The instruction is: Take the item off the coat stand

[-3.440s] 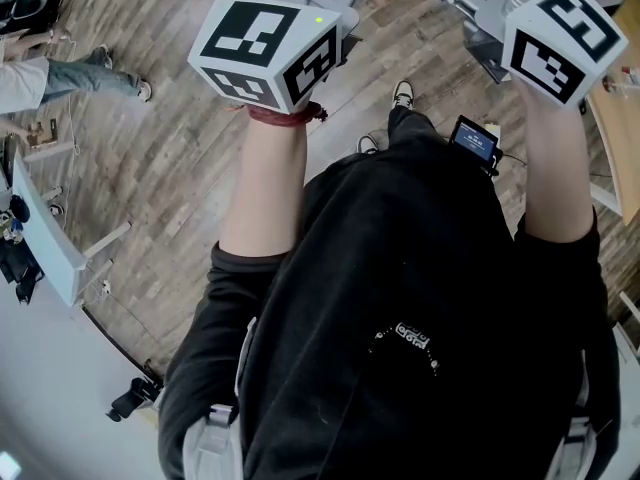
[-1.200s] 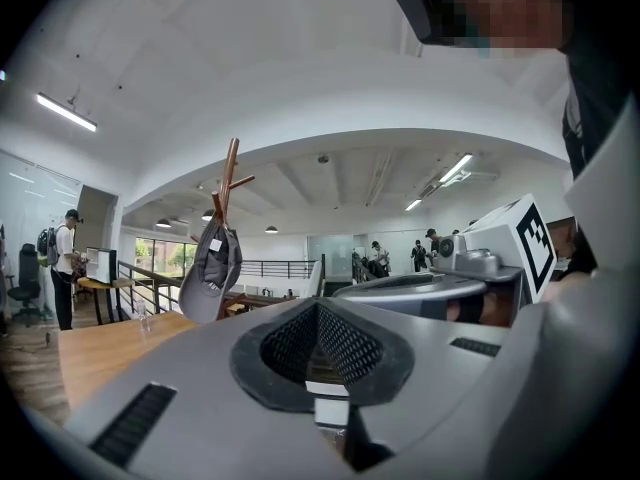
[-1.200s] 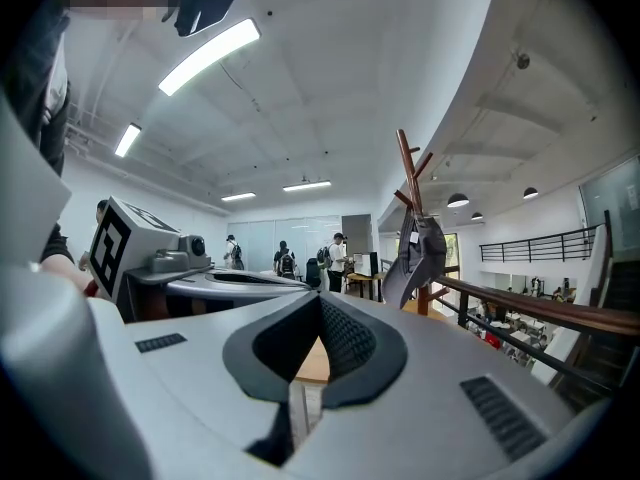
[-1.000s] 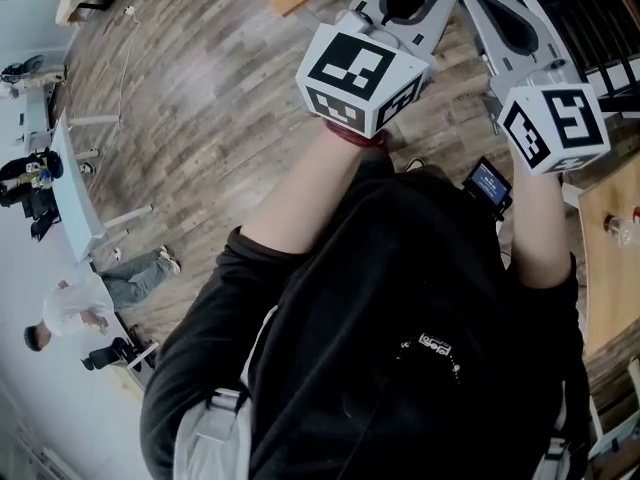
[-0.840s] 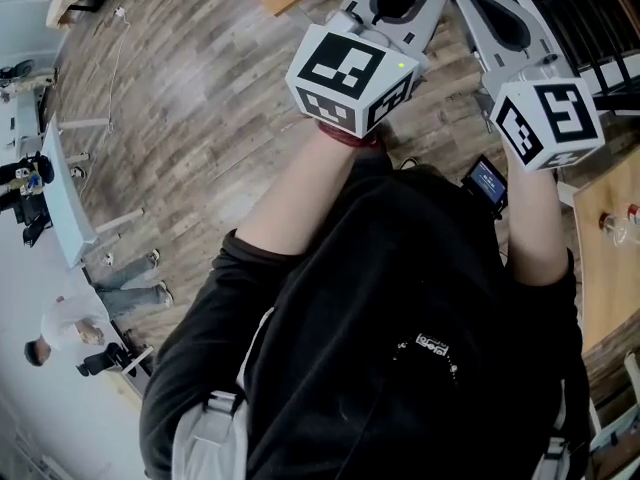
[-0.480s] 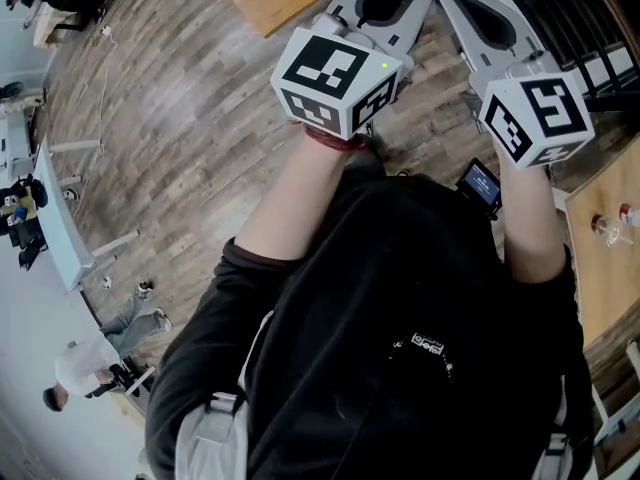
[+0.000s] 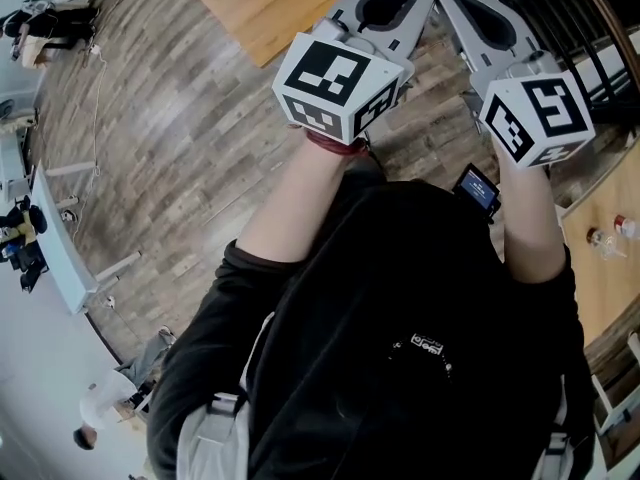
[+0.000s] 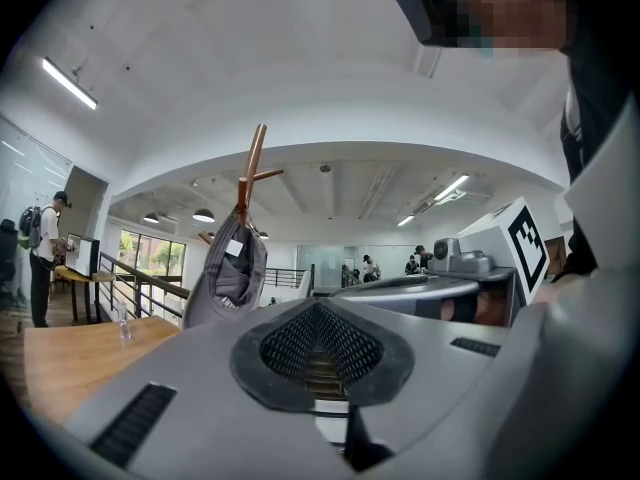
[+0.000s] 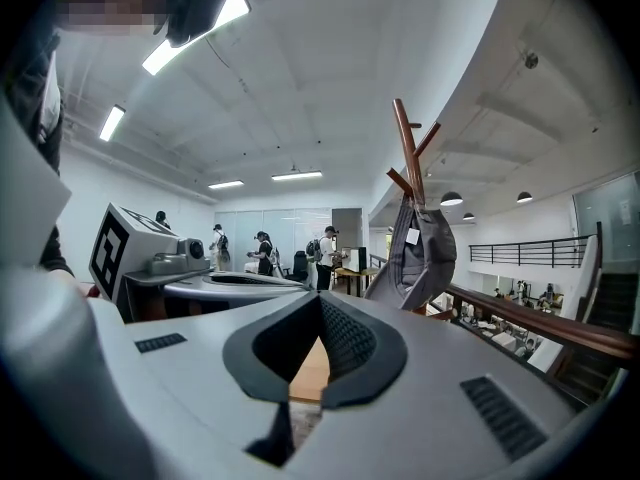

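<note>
L. gripper (image 8: 318, 306): jaws shut tight, pads meeting at the tip, nothing between them and touching nothing. R. gripper (image 9: 320, 298): same, jaws closed and empty. In the head view both are held out level in front of the person's black top, marker cubes (image 7: 335, 83) nearest the body, jaw tips close together at the pic's top edge and partly cut off there.

The grey cap (image 8: 232, 268) hangs on the wooden coat stand (image 8: 255, 163), well apart from both grippers, ahead of and above the jaws. Its long axis runs approx. up-down; the top is caught on a peg, the hollow side faces the cameras w/ a white label showing, and the lower end flares down-left. The R. gripper view shows the same cap (image 9: 425, 253) and stand (image 9: 407, 143) right of centre.

The cap's bottom edge and the stand's lower pole are hidden behind the gripper bodies. Which peg carries the cap is hard to make out.
</note>
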